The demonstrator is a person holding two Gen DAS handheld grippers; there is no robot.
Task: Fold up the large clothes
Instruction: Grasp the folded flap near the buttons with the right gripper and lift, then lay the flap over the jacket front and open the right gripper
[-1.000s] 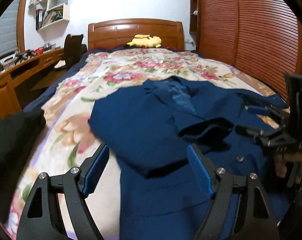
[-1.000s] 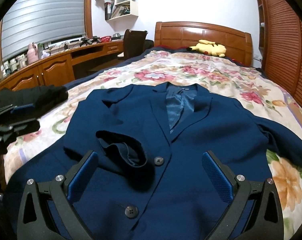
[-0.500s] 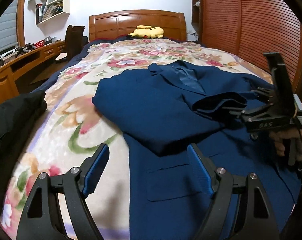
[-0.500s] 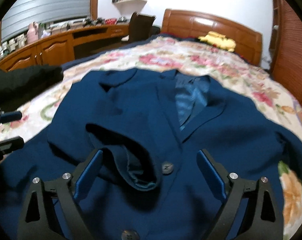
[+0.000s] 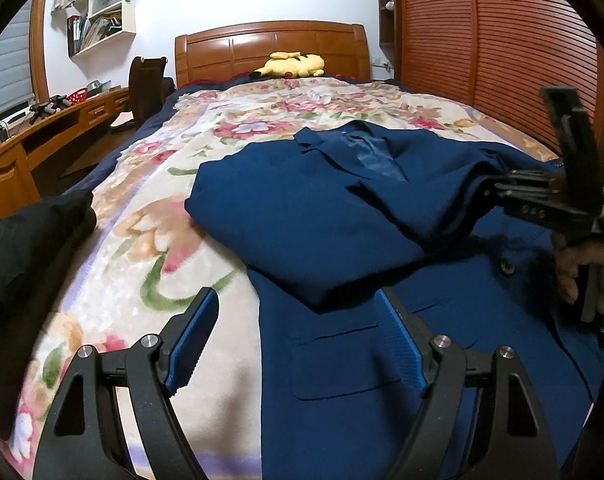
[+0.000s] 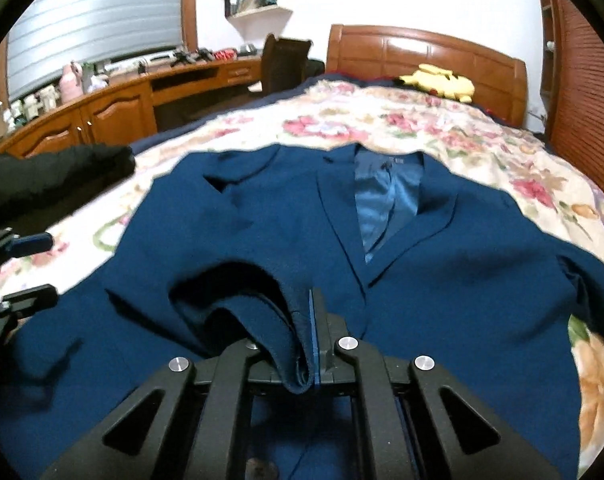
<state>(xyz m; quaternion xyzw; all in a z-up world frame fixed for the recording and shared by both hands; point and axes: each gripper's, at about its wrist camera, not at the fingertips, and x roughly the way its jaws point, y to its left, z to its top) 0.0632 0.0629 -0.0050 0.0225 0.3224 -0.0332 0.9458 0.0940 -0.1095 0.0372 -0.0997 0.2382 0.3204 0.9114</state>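
Note:
A navy blue jacket [image 5: 302, 220] lies face up on the floral bedspread [image 5: 149, 248], its left sleeve folded across the chest. In the right wrist view my right gripper [image 6: 308, 320] is shut on the sleeve's cuff [image 6: 261, 312], which bunches up between the pads. The left wrist view shows the same gripper [image 5: 498, 192] at the right with a hand behind it. My left gripper [image 5: 297, 340] is open over the jacket's lower left edge beside a pocket, with nothing pinched. It also shows at the left edge of the right wrist view [image 6: 41, 268].
A black garment [image 5: 29, 248] lies on the bed's left side. A yellow plush toy [image 5: 293, 65] rests by the wooden headboard [image 5: 269, 48]. A slatted wooden wardrobe [image 5: 502, 60] runs along the right, and a desk [image 6: 121, 108] and chair [image 6: 281, 60] along the left.
My right gripper went from wide open around the sleeve cuff to shut on it, edging forward. The left gripper stayed open and nearly still.

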